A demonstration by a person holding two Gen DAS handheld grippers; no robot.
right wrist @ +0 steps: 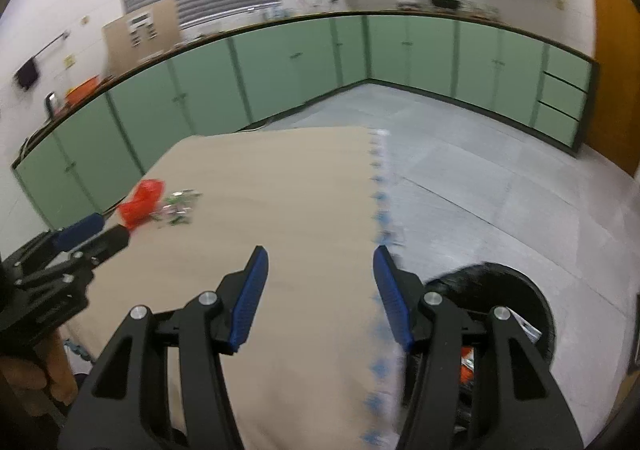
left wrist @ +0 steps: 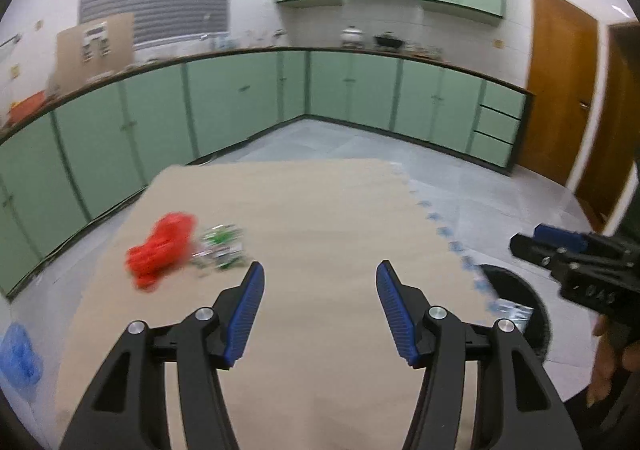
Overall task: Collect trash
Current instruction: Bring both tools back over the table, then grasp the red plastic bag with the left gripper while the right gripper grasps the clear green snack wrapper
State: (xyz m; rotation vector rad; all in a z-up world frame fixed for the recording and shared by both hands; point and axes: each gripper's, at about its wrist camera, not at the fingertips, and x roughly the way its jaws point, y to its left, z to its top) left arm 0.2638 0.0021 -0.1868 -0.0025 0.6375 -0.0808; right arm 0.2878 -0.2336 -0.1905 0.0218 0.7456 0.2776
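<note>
Trash: we see a crumpled red bag (left wrist: pixel 162 248) and a green-white wrapper (left wrist: pixel 220 250) touching it on its right, both blurred, lying on the desk (left wrist: pixel 320 217) toward its far left part. Desk has a beige cloth with a blue-patterned fringe along its right edge. Round black bin (right wrist: pixel 532 302) sits on the floor just beside that edge, some packaging visible inside.

We hold both claws above the near side of the desk, well apart from the trash. Left claw (left wrist: pixel 320 302): jaws apart, nothing between the blue pads. Right claw (right wrist: pixel 320 290): same, spread and empty, right finger over the bin rim. Green kitchen cabinets (left wrist: pixel 240 97) line the walls behind.
</note>
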